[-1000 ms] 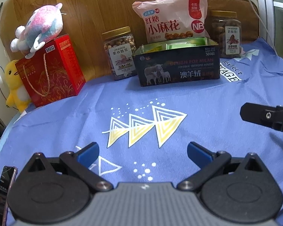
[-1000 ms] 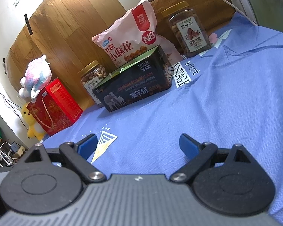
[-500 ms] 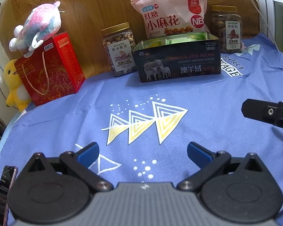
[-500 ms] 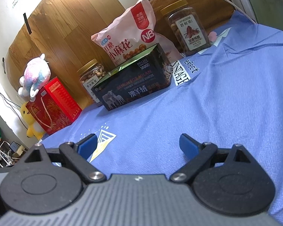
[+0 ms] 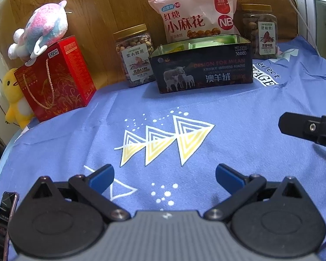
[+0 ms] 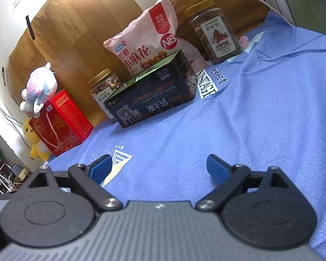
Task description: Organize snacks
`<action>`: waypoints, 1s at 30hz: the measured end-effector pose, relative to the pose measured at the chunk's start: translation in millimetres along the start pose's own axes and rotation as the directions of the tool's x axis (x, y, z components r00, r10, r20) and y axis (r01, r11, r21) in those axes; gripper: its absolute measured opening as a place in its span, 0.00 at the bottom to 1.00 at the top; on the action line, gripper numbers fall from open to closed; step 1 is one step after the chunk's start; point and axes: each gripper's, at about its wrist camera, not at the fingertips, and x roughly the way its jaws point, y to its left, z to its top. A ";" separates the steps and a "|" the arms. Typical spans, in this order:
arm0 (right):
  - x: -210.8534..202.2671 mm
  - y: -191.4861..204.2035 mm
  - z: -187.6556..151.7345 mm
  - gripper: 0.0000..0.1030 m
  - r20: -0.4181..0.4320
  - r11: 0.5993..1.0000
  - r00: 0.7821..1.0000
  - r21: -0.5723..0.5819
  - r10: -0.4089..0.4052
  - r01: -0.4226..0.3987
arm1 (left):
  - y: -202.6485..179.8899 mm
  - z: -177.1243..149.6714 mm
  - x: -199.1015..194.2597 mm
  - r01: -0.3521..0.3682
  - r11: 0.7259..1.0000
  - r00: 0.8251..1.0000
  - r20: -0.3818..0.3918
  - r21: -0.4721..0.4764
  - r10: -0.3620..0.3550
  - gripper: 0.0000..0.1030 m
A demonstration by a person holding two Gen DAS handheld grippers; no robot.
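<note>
Both grippers hang low over the near part of the blue cloth [image 5: 239, 113], holding nothing. The left gripper [image 5: 164, 174] has its jaws spread wide above the printed yellow triangles [image 5: 163, 143]; the right gripper [image 6: 159, 165] is spread just as wide over bare cloth. The dark tin [image 5: 203, 67] sits open near the cloth's far edge, well ahead of both sets of jaws, with green and yellow packets showing inside. Behind it leans the pink snack bag [image 5: 195, 15], flanked by the left nut jar [image 5: 135, 54] and the right nut jar [image 5: 260, 30]. The red gift box [image 5: 54, 78] stands at the far left corner.
</note>
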 end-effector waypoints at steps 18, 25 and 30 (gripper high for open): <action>-5.8 1.7 2.1 0.93 0.016 1.000 1.000 0.009 -0.018 0.018 | -3.2 9.8 5.3 0.034 0.999 0.999 -0.014 0.001 -0.034 1.00; -9.0 2.3 4.6 0.93 0.037 0.999 0.999 0.012 -0.038 0.038 | -6.0 19.3 9.6 0.049 0.999 0.999 -0.012 0.003 -0.049 1.00; -12.4 3.4 6.4 0.93 0.058 0.998 0.997 -0.006 -0.056 0.056 | -7.1 26.1 12.3 0.068 0.998 0.998 0.001 0.004 -0.068 1.00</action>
